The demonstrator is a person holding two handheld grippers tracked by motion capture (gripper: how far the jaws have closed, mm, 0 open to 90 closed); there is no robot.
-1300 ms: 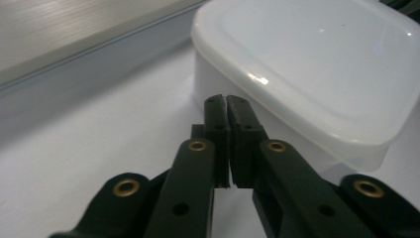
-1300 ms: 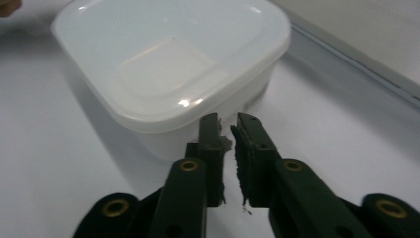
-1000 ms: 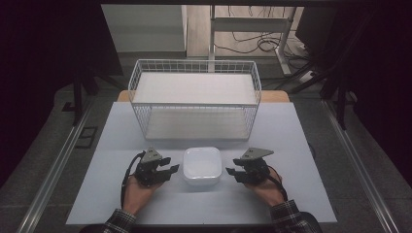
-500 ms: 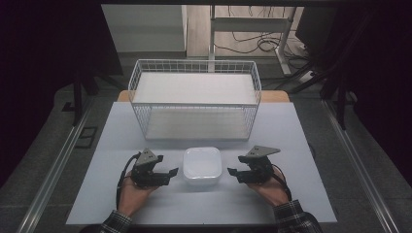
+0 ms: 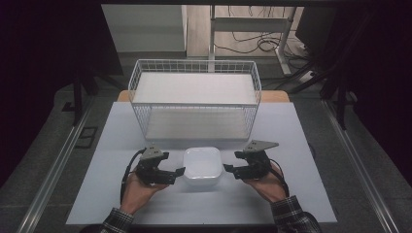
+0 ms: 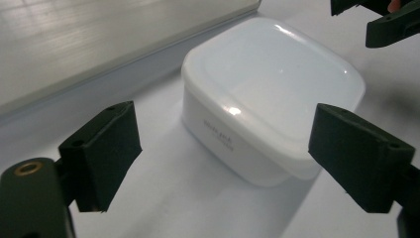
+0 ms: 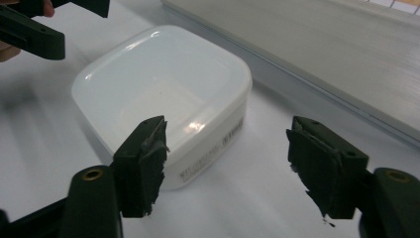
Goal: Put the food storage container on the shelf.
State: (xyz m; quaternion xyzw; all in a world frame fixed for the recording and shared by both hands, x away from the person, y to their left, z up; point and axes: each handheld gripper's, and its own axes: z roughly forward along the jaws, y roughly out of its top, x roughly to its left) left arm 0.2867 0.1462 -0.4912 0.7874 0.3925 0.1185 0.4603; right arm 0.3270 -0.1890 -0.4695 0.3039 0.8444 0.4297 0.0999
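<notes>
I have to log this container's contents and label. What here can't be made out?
- Contents of the white container: hidden by its opaque lid and walls in all three views.
- Print on its side: too small and blurred in both gripper views.
- Wire basket rear floor: screened by its raised shelf in the high view.

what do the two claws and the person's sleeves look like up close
Both the left claw and the right claw are black, each with two blocky flat-faced jaws and a round brass-coloured fitting at the jaw base. The right claw's pads look ragged and torn at the edges. A grey three-cornered plate sits on top of each, and a black cable trails back. The sleeves are dark plaid.
</notes>
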